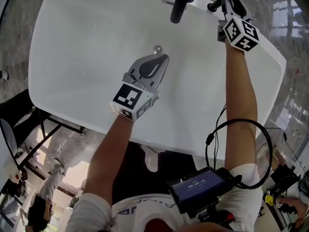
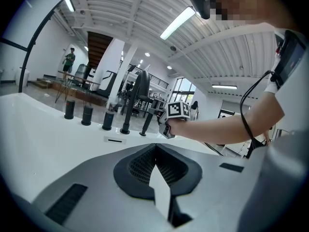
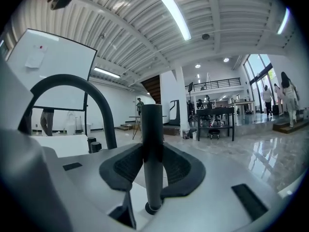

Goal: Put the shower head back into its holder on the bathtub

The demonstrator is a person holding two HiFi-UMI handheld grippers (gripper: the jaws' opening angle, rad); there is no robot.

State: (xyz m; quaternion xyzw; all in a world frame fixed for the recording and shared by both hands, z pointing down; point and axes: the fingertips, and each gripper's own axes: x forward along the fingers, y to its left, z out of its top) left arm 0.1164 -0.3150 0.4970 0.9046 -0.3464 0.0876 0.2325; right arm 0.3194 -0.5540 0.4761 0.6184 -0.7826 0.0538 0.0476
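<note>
The shower head (image 3: 152, 129) is a dark, slim handle that stands upright between my right gripper's (image 3: 153, 151) pads, which press on it from both sides. Its lower end meets a round socket (image 3: 153, 208) on the white bathtub's rim (image 3: 212, 211). In the head view my right gripper (image 1: 231, 2) is at the tub's far right corner, with the black shower head (image 1: 218, 3) sticking out to its left. My left gripper (image 1: 162, 58) hovers over the middle of the bathtub (image 1: 87, 47), jaws together and empty. The left gripper view shows its tips (image 2: 155, 151) meeting, and my right gripper (image 2: 166, 127) ahead.
A black arched faucet spout (image 1: 181, 4) stands on the far rim left of the shower head, with black knobs (image 2: 87, 115) further left. The drain (image 1: 157, 48) lies just beyond my left gripper. A black frame (image 1: 43, 124) stands at the tub's near left.
</note>
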